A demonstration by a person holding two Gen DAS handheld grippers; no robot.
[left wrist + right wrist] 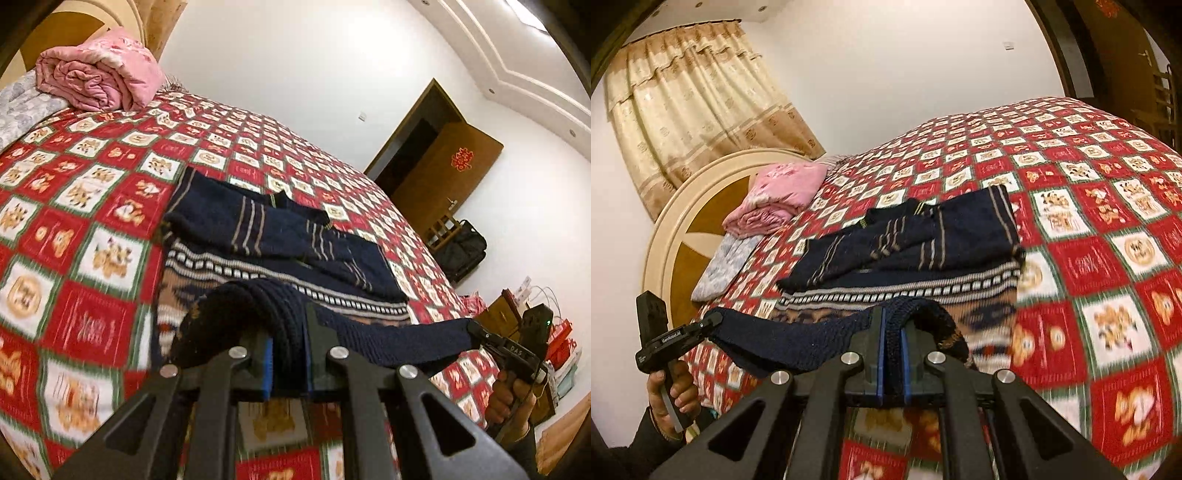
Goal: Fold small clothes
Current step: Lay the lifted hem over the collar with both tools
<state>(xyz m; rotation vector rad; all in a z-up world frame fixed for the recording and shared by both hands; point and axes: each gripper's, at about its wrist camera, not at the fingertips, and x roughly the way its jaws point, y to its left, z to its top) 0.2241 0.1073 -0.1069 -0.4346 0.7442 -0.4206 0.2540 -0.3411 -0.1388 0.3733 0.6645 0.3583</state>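
Observation:
A navy knit sweater (266, 236) with tan stripes and a patterned band lies on the bed, sleeves folded across its body; it also shows in the right wrist view (923, 240). My left gripper (288, 332) is shut on one corner of its ribbed hem. My right gripper (893, 339) is shut on the other corner. The hem (790, 343) is stretched taut between them, lifted above the bed. The right gripper shows in the left wrist view (480, 334); the left gripper shows in the right wrist view (713, 319).
The bed has a red, white and green checked cover (92, 192). A rolled pink quilt (96, 74) and a grey pillow (727, 262) lie by the round headboard (676, 229). A brown door (439, 162), a black bag (461, 247) and a curtain (701, 103) stand around.

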